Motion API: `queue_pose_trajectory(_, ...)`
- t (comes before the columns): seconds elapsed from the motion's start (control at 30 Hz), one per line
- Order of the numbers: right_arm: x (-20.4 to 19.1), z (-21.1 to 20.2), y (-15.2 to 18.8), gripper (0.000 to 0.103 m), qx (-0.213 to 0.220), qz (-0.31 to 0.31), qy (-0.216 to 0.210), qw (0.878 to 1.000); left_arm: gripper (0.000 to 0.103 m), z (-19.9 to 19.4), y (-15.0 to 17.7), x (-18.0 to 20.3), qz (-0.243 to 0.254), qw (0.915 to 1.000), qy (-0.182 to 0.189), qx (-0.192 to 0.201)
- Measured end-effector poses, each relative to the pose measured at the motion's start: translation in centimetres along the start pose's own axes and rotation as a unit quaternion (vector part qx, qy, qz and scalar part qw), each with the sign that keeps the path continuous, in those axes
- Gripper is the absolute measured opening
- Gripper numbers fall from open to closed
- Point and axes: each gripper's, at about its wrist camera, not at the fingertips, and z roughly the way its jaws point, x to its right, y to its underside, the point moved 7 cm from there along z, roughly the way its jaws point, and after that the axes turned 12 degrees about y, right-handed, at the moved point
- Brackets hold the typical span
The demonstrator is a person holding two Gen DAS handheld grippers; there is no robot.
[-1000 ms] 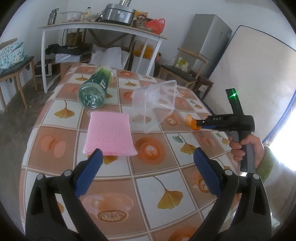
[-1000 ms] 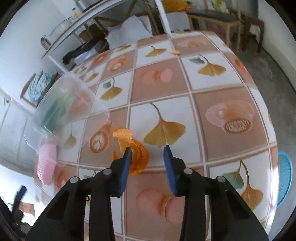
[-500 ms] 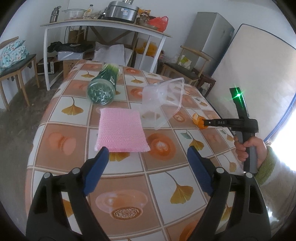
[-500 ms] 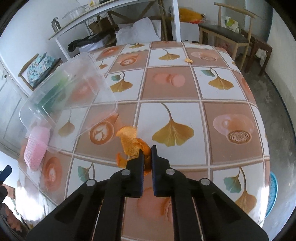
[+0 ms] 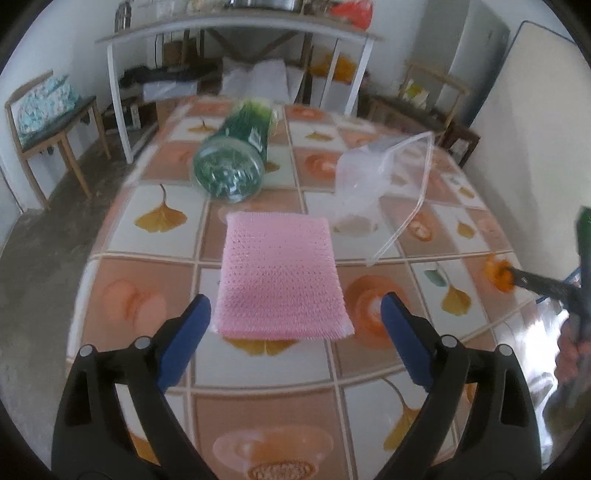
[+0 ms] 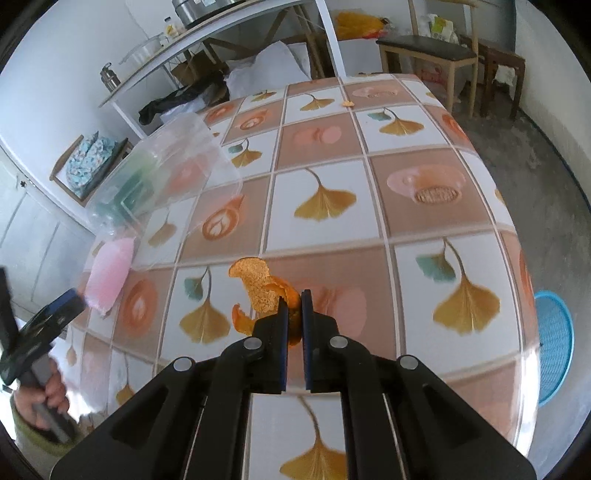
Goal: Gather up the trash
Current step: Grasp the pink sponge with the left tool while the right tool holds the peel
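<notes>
A curled piece of orange peel (image 6: 258, 288) hangs just above the tiled table (image 6: 406, 258), and my right gripper (image 6: 294, 301) is shut on its lower end. The left wrist view shows the same peel (image 5: 496, 273) at the far right, on the tip of that gripper. My left gripper (image 5: 295, 301) hovers over the near edge of a pink cloth (image 5: 280, 273); its jaws are opening wide and its pads touch nothing. A clear plastic container (image 5: 373, 184) stands tilted beyond the cloth. A tiny orange scrap (image 6: 347, 104) lies near the far edge of the table.
A green glass bottle (image 5: 232, 162) lies on its side behind the cloth. Off the table's right edge a blue mesh basket (image 6: 554, 339) sits on the floor. A white bench (image 5: 236, 29) with pots, and wooden chairs (image 5: 51, 122), stand beyond the table.
My right gripper shut on the orange peel and lifted it off the table. The left gripper moved forward and tipped down, so the pink cloth now reaches between its fingertips.
</notes>
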Motion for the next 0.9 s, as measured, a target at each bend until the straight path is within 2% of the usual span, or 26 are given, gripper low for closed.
queue_pose_trajectory(0.1, 0.0, -0.5, 0.7, 0.007, 0.002, 0.006, -0.007, 1.0, 0.09, 1.8, -0.2, -0.6, -0.025, 0.9994, -0.003, -0.025)
queue_pose_trajectory(0.2, -0.1, -0.9, 1.0, 0.007, 0.005, 0.011, -0.015, 1.0, 0.089, 3.1, 0.1, -0.9, -0.023, 0.9983, -0.02, -0.05)
queue_pose_trajectory(0.27, -0.2, -1.3, 1.2, 0.007, 0.009, 0.011, -0.016, 1.0, 0.089, 3.3, 0.3, -1.0, -0.017, 0.9979, -0.034, -0.053)
queue_pose_trajectory(0.3, -0.2, -1.6, 1.2, 0.007, 0.012, 0.011, -0.018, 1.0, 0.088, 3.2, 0.3, -1.0, -0.016, 0.9979, -0.035, -0.052)
queue_pose_trajectory(0.33, -0.1, -1.8, 1.3, 0.007, 0.014, 0.011, -0.019, 1.0, 0.083, 3.0, 0.4, -0.9, -0.017, 0.9981, -0.034, -0.048)
queue_pose_trajectory(0.43, 0.0, -2.6, 1.6, 0.007, 0.019, 0.013, -0.026, 0.999, 0.08, 2.3, 1.0, -0.6, -0.02, 0.9983, -0.029, -0.046)
queue_pose_trajectory(0.53, 0.3, -3.2, 2.2, 0.007, 0.022, 0.015, -0.03, 0.999, 0.08, 1.5, 2.1, 0.0, -0.013, 0.9983, -0.023, -0.051)
queue_pose_trajectory(0.77, 1.0, -4.4, 4.4, 0.007, 0.015, 0.016, -0.034, 0.999, 0.08, -1.0, 6.9, 3.0, 0.01, 0.9965, -0.003, -0.082)
queue_pose_trajectory(0.9, 1.1, -4.3, 5.9, 0.007, 0.003, 0.014, -0.031, 0.999, 0.084, -1.8, 9.0, 5.1, 0.032, 0.9947, 0.008, -0.098)
